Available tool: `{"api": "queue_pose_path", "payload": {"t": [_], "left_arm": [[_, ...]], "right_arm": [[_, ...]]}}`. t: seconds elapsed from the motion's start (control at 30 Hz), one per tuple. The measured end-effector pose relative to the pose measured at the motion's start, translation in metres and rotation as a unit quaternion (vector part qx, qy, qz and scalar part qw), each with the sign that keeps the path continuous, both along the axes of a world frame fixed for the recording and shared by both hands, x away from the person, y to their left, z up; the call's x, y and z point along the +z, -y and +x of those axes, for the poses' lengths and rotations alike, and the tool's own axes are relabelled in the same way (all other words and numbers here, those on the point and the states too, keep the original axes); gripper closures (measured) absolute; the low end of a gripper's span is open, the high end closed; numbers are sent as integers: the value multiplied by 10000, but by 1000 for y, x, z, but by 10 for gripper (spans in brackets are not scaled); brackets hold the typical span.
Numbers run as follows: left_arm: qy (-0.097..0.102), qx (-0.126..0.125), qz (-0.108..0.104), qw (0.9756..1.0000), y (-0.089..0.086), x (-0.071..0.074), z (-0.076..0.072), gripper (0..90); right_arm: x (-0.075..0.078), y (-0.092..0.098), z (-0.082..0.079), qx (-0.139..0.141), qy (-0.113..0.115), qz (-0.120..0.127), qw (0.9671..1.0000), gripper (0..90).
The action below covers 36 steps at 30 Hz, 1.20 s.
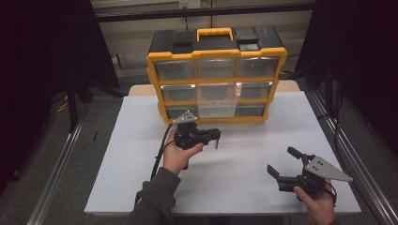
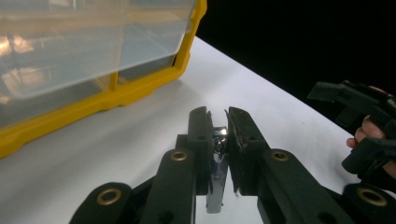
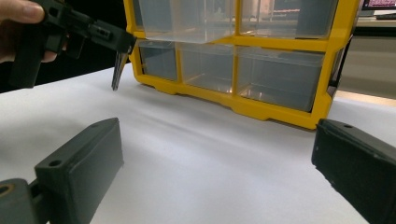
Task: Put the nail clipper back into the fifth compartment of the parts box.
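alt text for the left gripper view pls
Two black jaws of the left gripper are clamped on a small shiny metal piece that hangs down above a white table. A yellow organizer with clear drawers stands at upper left; the right gripper shows at the right edge.

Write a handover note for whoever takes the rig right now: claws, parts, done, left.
Left claw: shut on a small metal piece, held off the white table in front of the yellow organizer.
Right claw: open, nothing in it, low over the table at the near right.
Organizer: stands at the far edge; its middle clear drawer is pulled out, the others look closed.
Done: piece gripped and lifted.
Left: probably drop the piece into the open drawer and push it shut; where the piece is meant to go cannot be told.
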<state>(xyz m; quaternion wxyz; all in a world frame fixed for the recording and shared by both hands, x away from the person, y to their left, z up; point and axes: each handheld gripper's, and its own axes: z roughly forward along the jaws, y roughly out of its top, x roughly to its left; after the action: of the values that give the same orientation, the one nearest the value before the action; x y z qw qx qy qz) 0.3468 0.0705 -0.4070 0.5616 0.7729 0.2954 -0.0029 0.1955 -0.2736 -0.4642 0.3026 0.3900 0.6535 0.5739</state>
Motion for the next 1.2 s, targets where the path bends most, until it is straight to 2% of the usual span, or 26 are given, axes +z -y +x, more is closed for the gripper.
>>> {"api": "queue_pose_path", "payload": {"t": [0.07,0.3,0.5,0.63,0.97,1.17,1.2], "left_arm": [[3,-20,-53,10000,0,4,1,805],[108,-69,-6,9999,0,19,3,805],[134,-94,-87,9998,2,28,5,805],[193,-123,-30,9997,1,35,7,805],[227,-83,-116,9996,1,49,10,805],[326,-118,-71,9994,0,58,12,805],[327,-142,-119,9993,0,59,13,805]], "right_arm": [[0,0,0,-1,-15,12,10000,14],[0,0,0,2,-20,3,10000,14],[0,0,0,-8,-13,14,10000,14],[0,1,0,9,-22,6,10000,14],[0,1,0,6,-24,12,10000,14],[0,1,0,14,-20,14,10000,14],[0,1,0,22,-14,13,10000,14]]}}
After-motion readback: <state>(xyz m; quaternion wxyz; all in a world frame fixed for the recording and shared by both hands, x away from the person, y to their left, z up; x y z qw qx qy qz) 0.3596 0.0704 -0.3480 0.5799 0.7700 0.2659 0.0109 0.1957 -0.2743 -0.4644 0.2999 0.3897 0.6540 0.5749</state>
